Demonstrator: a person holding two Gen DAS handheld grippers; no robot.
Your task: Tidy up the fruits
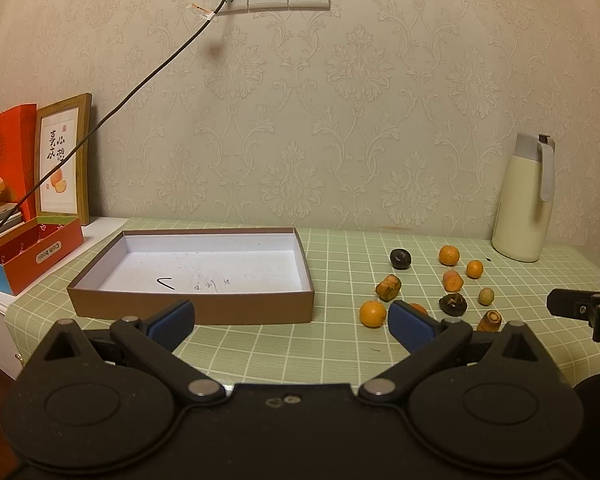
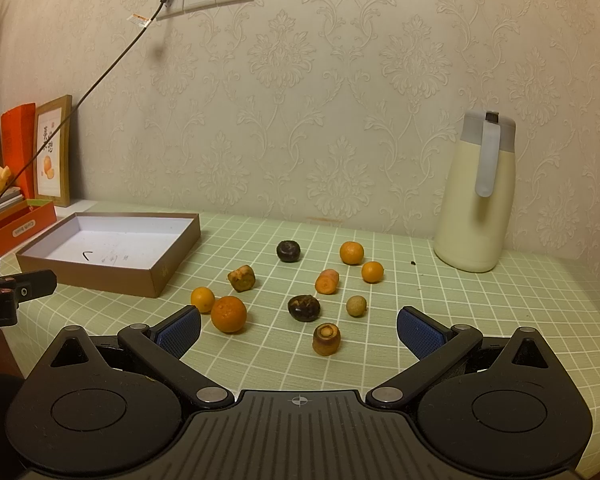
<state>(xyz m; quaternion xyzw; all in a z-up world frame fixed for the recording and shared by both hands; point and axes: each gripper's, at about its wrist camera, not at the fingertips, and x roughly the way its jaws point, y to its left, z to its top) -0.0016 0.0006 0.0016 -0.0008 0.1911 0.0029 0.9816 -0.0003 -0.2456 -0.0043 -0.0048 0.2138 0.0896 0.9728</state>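
Still at the start: nothing picked, box bare

Both tools hover above the green checked tablecloth (image 2: 480,304), neither touching anything. Left gripper (image 1: 290,322): fingers spread wide, nothing between them, aimed roughly at the near wall of the brown box (image 1: 192,308). Right gripper (image 2: 298,330): fingers likewise spread and unloaded, facing the scatter of fruit.

Box interior is white, with pen marks only; no fruit inside. It sits left of the fruit, apart from it.

Fruit and bits lie loose on the cloth, none touching the box:
- large orange (image 2: 228,314) nearest the right gripper's left finger, with a small orange (image 2: 202,299) just beside it
- dark round fruit (image 2: 303,308) near centre, a second dark one (image 2: 288,251) further back
- cut carrot-like stub (image 2: 326,338) standing on end, closest to the right gripper's centre line
- pale green fruit (image 2: 356,305), another carrot piece (image 2: 327,281), two small oranges at the back (image 2: 351,252) (image 2: 372,272), brown lump (image 2: 241,278) toward the box

Cream jug (image 2: 474,196) stands at the far right, clear of the work.

Judgement: first pick not yet made. Next move likely calls for the right gripper to drop and straddle one near piece, close on it, then carry it left over the box wall. Round fruit may roll if nudged.
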